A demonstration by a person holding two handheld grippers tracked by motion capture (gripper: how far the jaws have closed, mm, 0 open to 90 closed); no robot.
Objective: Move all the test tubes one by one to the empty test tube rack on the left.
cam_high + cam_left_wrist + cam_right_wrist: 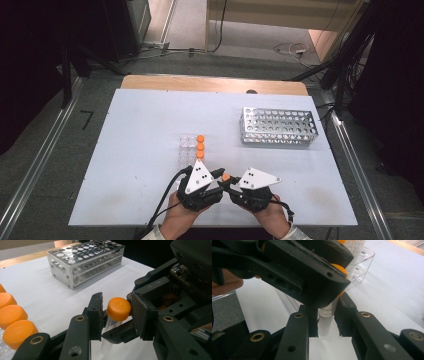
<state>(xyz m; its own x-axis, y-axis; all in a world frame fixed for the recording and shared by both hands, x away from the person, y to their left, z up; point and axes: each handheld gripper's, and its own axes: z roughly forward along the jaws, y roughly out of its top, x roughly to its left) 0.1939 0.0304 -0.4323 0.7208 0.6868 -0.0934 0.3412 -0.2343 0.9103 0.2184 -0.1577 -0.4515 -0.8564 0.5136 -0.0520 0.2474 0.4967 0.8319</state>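
Note:
A clear tube with an orange cap stands upright between my two grippers near the table's front edge. My right gripper is shut on the tube's clear body, low down. My left gripper reaches in from the other side with its jaws on either side of the orange cap. One pad lies against the cap and a thin gap shows at the other. From above, the left gripper and right gripper meet tip to tip.
A clear plastic rack with three orange-capped tubes stands just beyond the grippers. A perforated metal rack with nothing in it sits at the back right. The white table has free room to the left.

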